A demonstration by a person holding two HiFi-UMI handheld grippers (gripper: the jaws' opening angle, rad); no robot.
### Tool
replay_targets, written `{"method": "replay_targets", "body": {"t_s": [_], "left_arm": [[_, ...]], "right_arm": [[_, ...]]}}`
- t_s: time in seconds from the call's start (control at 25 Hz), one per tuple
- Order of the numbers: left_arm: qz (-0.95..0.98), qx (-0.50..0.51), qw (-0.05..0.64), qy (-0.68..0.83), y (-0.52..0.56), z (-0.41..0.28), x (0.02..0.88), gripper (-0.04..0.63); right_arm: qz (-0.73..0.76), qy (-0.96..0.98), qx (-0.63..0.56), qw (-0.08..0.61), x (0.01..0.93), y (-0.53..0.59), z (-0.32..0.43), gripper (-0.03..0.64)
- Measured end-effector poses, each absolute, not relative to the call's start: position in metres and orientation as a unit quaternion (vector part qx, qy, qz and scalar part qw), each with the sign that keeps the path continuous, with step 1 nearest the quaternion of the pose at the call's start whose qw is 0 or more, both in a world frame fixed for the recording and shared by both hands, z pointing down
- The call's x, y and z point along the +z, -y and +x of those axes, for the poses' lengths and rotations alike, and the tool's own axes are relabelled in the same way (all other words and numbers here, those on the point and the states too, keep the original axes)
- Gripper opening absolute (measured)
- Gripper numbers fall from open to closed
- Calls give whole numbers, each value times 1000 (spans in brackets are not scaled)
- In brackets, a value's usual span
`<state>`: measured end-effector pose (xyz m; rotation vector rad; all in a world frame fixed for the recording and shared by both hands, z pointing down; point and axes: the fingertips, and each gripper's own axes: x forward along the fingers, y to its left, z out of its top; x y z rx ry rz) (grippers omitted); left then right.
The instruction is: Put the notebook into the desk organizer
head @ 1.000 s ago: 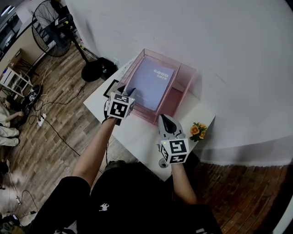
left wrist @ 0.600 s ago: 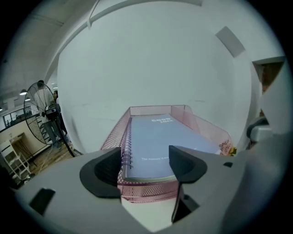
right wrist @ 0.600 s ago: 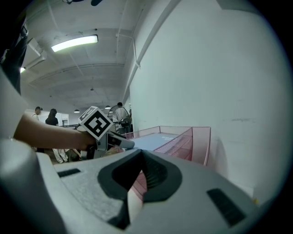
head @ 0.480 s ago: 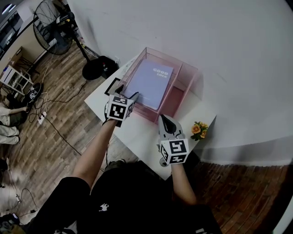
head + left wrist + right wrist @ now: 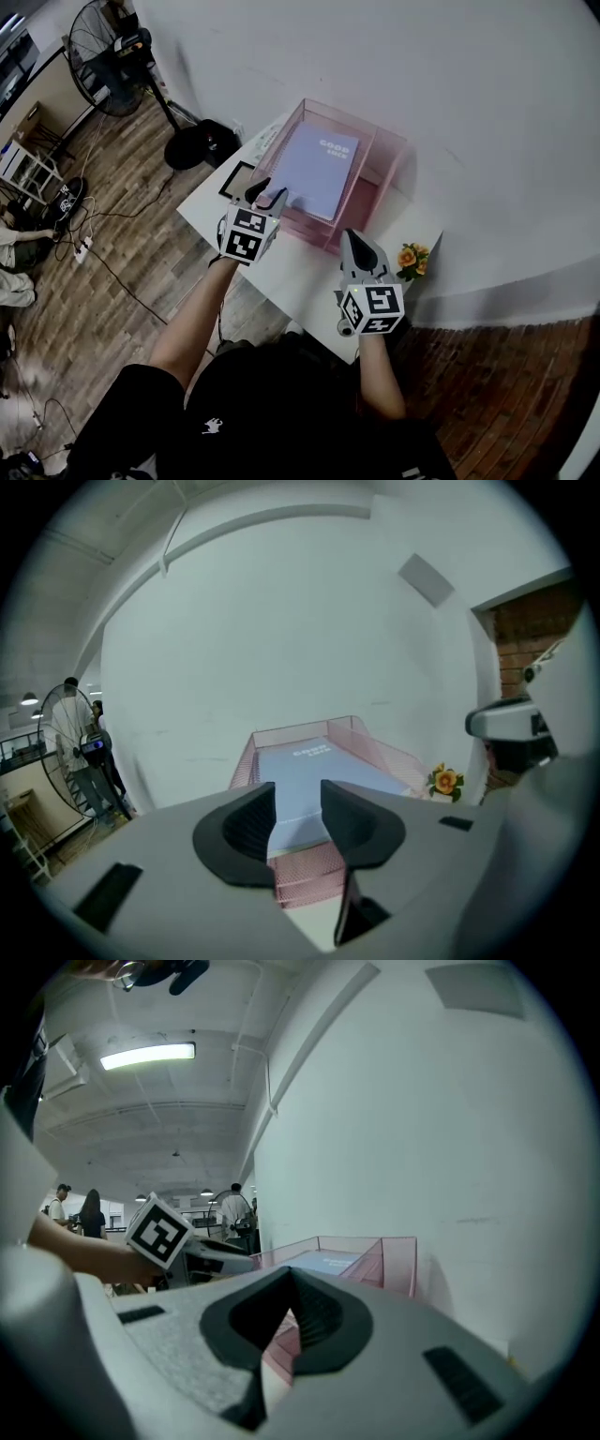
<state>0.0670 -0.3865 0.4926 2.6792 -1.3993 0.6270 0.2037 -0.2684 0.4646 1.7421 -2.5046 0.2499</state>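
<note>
One notebook point(image 5: 317, 169) flat in organizer point(image 5: 373, 192), left gripper point(image 5: 268, 192) fingers closing empty at its near edge, right gripper point(image 5: 355, 240) fingers together

Notebook point(image 5: 314, 173): pale lavender cover, small white print near one end.
Organizer point(image 5: 377, 190): pink, see-through; fine mesh pattern on the walls in the left gripper view.
Counter point(image 5: 291, 269): plain white.
Flowers point(image 5: 409, 260): orange and yellow, green leaves.
Wall point(image 5: 422, 84): white, no pattern.
Floor point(image 5: 103, 234): brown wood planks, streaked.
Fan point(image 5: 103, 56): black.
Brick point(image 5: 487, 394): reddish brown.
Shirt point(image 5: 272, 403): black, small white mark.
</note>
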Motion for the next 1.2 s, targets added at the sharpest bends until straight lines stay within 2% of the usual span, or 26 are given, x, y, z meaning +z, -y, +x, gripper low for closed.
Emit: {"method": "replay_targets", "body": {"t_s": [0.24,0.36,1.2], "left_arm": [[888,171,4,428,353,44,468,33],[896,146,-4,419,336,29,453,7],[926,87,-30,365,207,-87,415,3]], "right_arm": [[608,790,66,31,443,243,192,2],[622,780,58,32,436,229,184,2],[687,726,28,18,399,92,98,2]]}}
